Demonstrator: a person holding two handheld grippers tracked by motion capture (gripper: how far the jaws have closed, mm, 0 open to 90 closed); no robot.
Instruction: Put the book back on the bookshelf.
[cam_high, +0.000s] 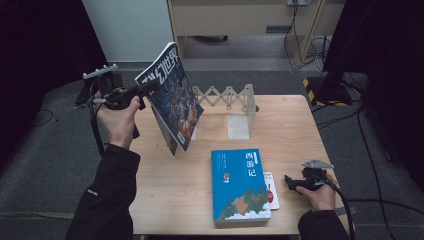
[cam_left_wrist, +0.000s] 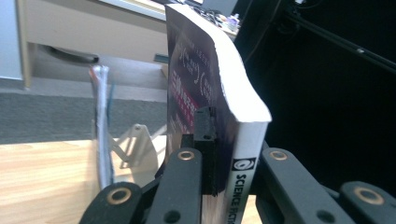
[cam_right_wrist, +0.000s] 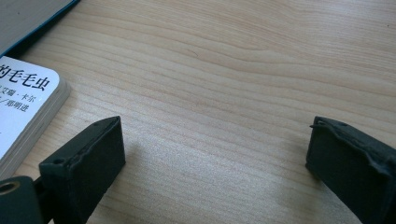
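My left gripper (cam_high: 149, 89) holds a science fiction magazine (cam_high: 172, 95) up in the air above the table's left rear, tilted, cover facing the camera. In the left gripper view its jaws (cam_left_wrist: 229, 158) are shut on the magazine's spine edge (cam_left_wrist: 243, 154). My right gripper (cam_high: 290, 181) rests low at the table's front right, beside a small white book (cam_high: 271, 192). In the right gripper view its jaws (cam_right_wrist: 215, 144) stand wide open over bare wood with nothing between them, and the white book (cam_right_wrist: 23, 102) lies to their left.
A blue book (cam_high: 240, 184) lies flat at the front centre, partly over the white book. A pale expanding book rack (cam_high: 231, 102) stands at the back of the wooden table (cam_high: 170, 195). A thin book (cam_left_wrist: 102, 130) stands upright under the magazine.
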